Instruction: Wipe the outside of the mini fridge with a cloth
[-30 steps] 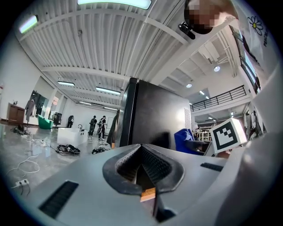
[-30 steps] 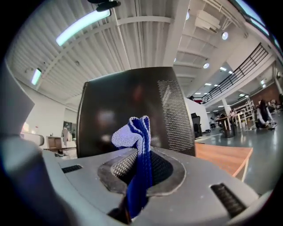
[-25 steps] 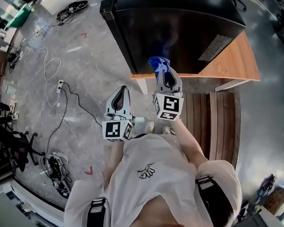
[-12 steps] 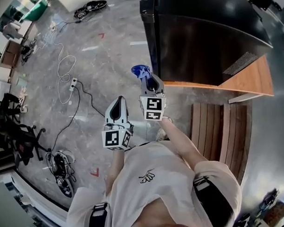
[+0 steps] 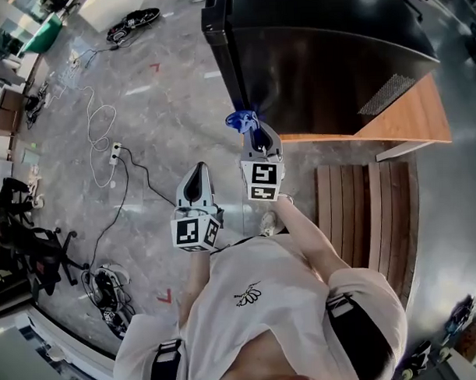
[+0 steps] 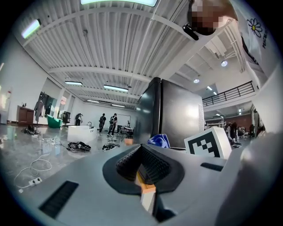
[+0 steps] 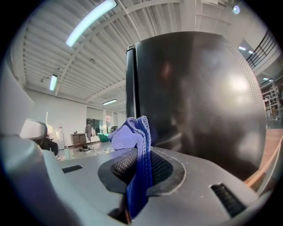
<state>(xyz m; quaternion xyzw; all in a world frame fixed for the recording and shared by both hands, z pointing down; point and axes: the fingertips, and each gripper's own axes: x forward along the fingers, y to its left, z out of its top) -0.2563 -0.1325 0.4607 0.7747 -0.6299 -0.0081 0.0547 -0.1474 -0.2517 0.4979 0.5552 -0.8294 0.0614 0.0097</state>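
A crumpled blue cloth [image 5: 241,120] is clamped in the right gripper [image 5: 255,135], just beside the near-left corner of the glossy black mini fridge [image 5: 327,57]. The left gripper [image 5: 198,173] is closed on nothing. Most of the wiping is judged still to be done.

The big black mini fridge [image 5: 327,65] stands on a low brown wooden table [image 5: 411,118], and a long white cord [image 5: 95,122] and a thin black cord [image 5: 141,175] lie on the grey stone floor [image 5: 176,90].

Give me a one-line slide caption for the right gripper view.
Right tongs clamp a crumpled blue knit cloth, facing the glossy black mini fridge.
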